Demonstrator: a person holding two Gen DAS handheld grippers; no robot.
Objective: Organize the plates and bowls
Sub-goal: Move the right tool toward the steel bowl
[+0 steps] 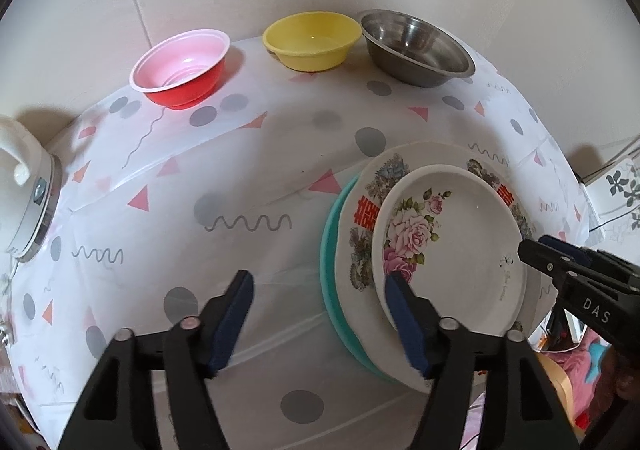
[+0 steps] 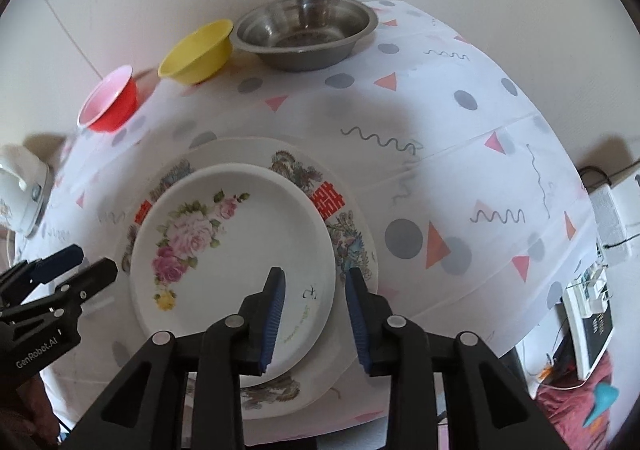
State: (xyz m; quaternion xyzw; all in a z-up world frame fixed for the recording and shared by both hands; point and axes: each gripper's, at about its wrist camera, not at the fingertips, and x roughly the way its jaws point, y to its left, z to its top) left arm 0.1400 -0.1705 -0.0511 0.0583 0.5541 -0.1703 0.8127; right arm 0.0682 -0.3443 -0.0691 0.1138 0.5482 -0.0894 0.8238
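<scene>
Three plates are stacked on the patterned tablecloth: a small rose plate on top, a larger white plate with red characters under it, and a teal plate at the bottom. My left gripper is open with nothing held; its right finger overlaps the stack's left edge. My right gripper stands open astride the rose plate's right rim, pads apart from it. A red bowl, a yellow bowl and a steel bowl line the far edge.
A white kettle-like vessel stands at the table's left end. The wall runs right behind the bowls. Beyond the right table edge are a white box with cables and a device. Bare cloth lies between the bowls and the stack.
</scene>
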